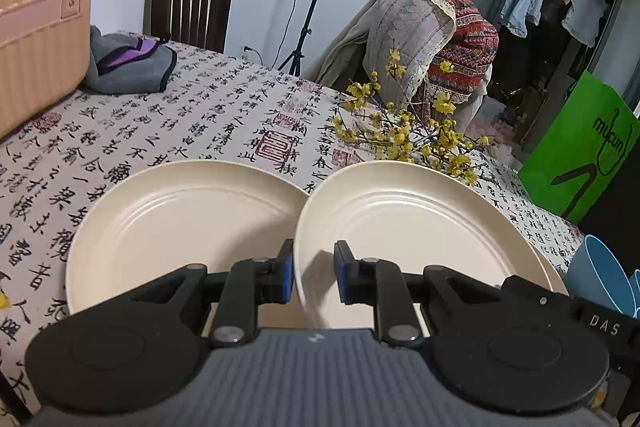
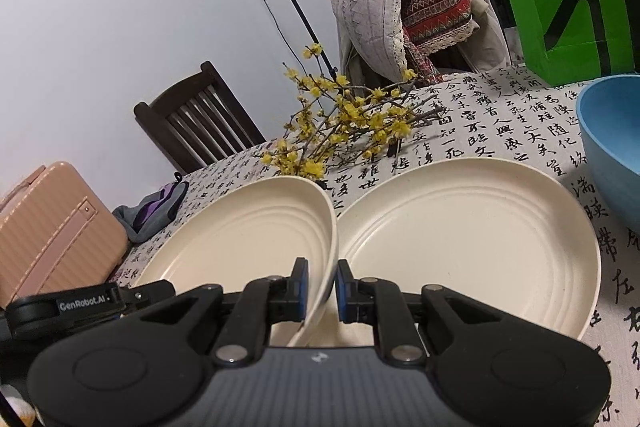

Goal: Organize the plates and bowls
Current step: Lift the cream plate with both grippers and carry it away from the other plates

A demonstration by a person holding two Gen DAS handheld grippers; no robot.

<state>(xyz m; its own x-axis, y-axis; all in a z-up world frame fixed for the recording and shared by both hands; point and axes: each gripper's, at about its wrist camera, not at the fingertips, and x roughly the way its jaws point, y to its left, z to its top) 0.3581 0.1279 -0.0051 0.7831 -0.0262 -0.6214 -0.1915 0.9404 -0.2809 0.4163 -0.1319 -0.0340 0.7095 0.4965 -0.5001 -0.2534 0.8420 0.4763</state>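
Observation:
Two cream plates lie side by side on the calligraphy tablecloth. In the left wrist view, the left plate (image 1: 180, 227) lies flat and the right plate (image 1: 412, 231) is tilted, its rim between the blue pads of my left gripper (image 1: 314, 273); the jaws stand a little apart around the rim. In the right wrist view, my right gripper (image 2: 322, 287) straddles the raised rim of the left plate (image 2: 248, 231), jaws close to it. The other plate (image 2: 472, 239) lies flat to the right. A blue bowl (image 2: 612, 139) stands at the right edge, also seen in the left wrist view (image 1: 600, 275).
A branch of yellow flowers (image 1: 404, 131) lies behind the plates. A pink suitcase (image 1: 40, 15) and a grey pouch (image 1: 128, 63) sit at the far left. A green bag (image 1: 580, 155) stands at the right. Chairs and a light stand are beyond the table (image 1: 168, 123).

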